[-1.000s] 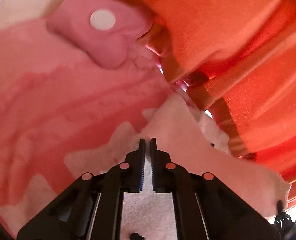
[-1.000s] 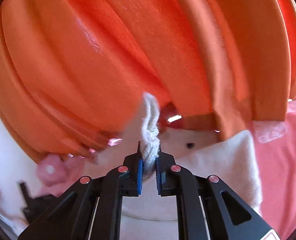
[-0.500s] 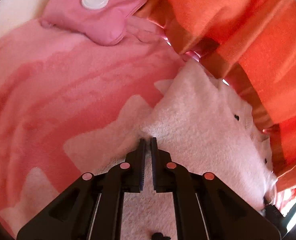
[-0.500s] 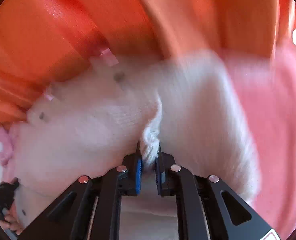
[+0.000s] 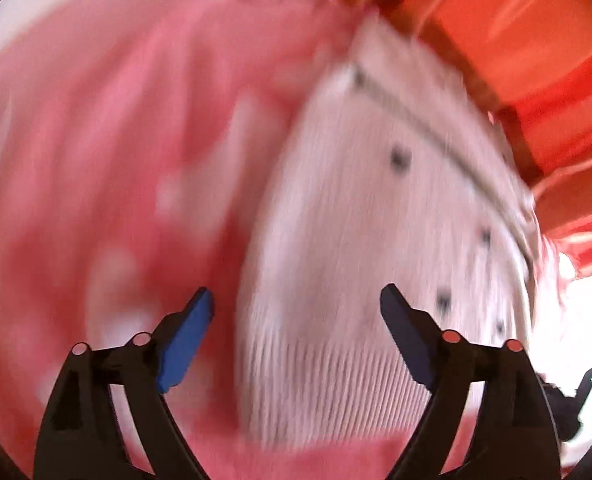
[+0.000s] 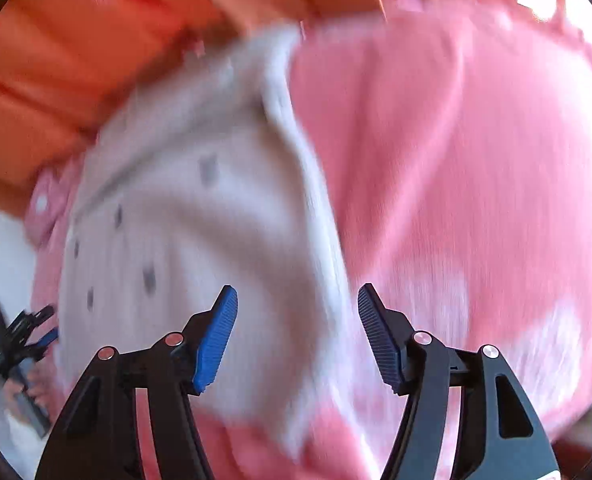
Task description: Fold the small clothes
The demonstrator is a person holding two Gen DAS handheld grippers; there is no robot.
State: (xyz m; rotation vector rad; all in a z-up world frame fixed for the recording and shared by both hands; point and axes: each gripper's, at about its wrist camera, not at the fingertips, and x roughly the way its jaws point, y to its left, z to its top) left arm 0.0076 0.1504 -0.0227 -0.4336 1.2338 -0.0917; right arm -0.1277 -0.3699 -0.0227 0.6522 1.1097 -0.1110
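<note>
Left gripper (image 5: 296,312), right gripper (image 6: 296,312): black angular frames, ribbed blue pads, round silver-red rivets.

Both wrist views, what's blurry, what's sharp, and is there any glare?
Left wrist: white knit garment and pink blanket motion-smeared, left claw sharp, blown-out white at the right edge. Right wrist: same smear, right claw crisp, glare top right.

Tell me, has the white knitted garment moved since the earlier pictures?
Yes. The white knitted garment now lies spread on the pink blanket, lowered from beside the orange cushions.
</note>
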